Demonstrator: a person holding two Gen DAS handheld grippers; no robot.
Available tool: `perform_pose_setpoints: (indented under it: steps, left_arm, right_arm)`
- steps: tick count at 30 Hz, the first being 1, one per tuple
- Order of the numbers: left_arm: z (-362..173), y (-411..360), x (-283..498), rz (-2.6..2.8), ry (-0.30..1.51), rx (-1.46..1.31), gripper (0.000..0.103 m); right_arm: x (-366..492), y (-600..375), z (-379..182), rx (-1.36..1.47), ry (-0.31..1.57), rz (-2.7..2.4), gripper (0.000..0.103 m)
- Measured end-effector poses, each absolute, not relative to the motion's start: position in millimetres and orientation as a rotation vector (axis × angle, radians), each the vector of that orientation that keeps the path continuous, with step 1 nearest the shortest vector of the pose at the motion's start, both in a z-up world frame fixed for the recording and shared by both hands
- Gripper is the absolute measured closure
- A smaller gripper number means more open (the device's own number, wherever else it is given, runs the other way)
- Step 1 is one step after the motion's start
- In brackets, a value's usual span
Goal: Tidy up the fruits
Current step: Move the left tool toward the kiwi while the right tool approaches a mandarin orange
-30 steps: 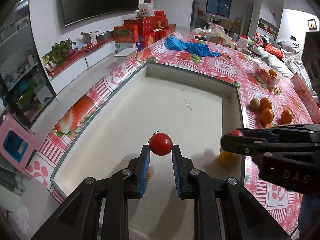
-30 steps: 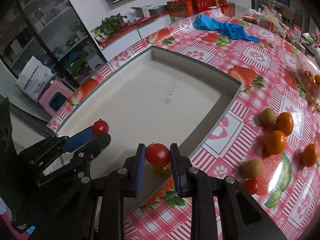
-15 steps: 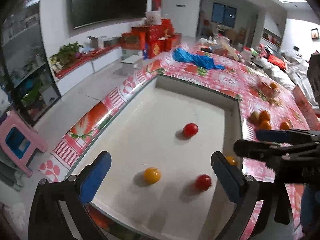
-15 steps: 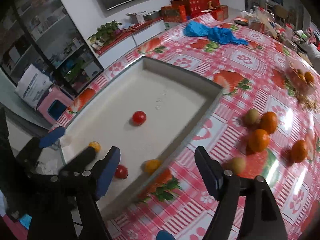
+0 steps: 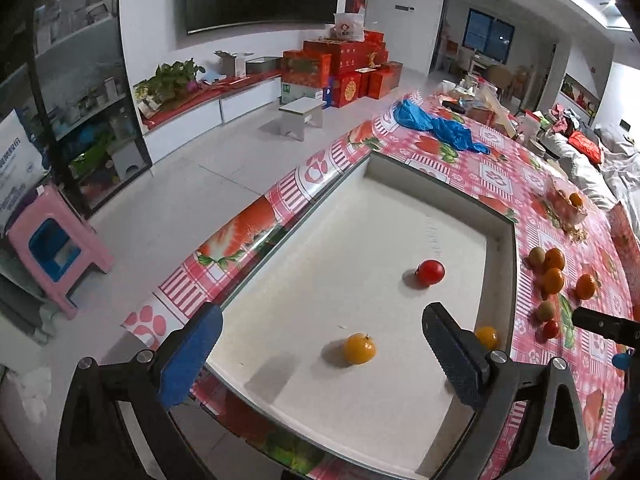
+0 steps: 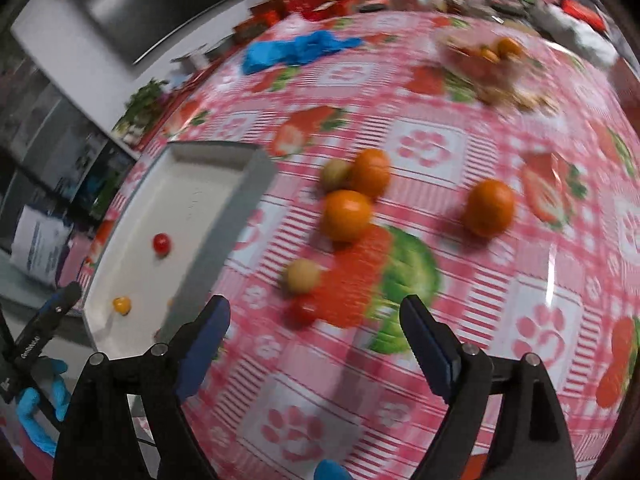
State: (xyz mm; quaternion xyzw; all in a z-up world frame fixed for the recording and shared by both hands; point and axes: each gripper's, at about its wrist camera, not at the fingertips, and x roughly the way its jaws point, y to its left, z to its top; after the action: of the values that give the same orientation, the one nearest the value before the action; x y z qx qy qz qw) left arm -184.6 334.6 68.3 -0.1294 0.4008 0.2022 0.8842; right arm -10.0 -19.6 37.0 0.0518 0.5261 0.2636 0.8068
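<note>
1. My left tool point(image 5: 320, 344) hangs with its blue-padded jaws spread wide and nothing between them, low in the left wrist frame above the shallow white rectangular tray point(image 5: 500, 264).
2. In that tray I see a round red tomato point(image 5: 430, 273) right of centre, a yellow-orange tomato point(image 5: 359, 348) lower down, and a smaller yellow tomato point(image 5: 487, 337) against the right wall, partly behind my tool's right jaw.
3. My right tool point(image 6: 316, 340) is also spread and empty, at the bottom of a motion-blurred right wrist frame, over the pink-and-white checked strawberry-print tablecloth point(image 6: 432, 148) on the table.
4. Near frame centre there lie three orange mandarins point(image 6: 347, 215), two tan-green round fruits point(image 6: 303, 276), and a small red tomato point(image 6: 303, 311) just above the gap between the jaws.
5. A crumpled blue plastic bag point(image 6: 296, 50) sits in the upper left.
</note>
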Motion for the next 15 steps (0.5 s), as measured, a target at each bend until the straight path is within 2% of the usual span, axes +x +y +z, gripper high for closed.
perform_pose_setpoints:
  steps: [9,15]
  left_arm:
    - [89.6,320.0,-174.9,0.389,0.818,-0.269,0.003]
    - [93.9,275.7,-160.4,0.285,0.832,-0.206,0.003]
  right_arm:
    - [1.8,-84.7,22.5,0.244,1.141,0.461,0.014]
    - [1.4,-111.6,20.3,0.253,1.128,0.415,0.014]
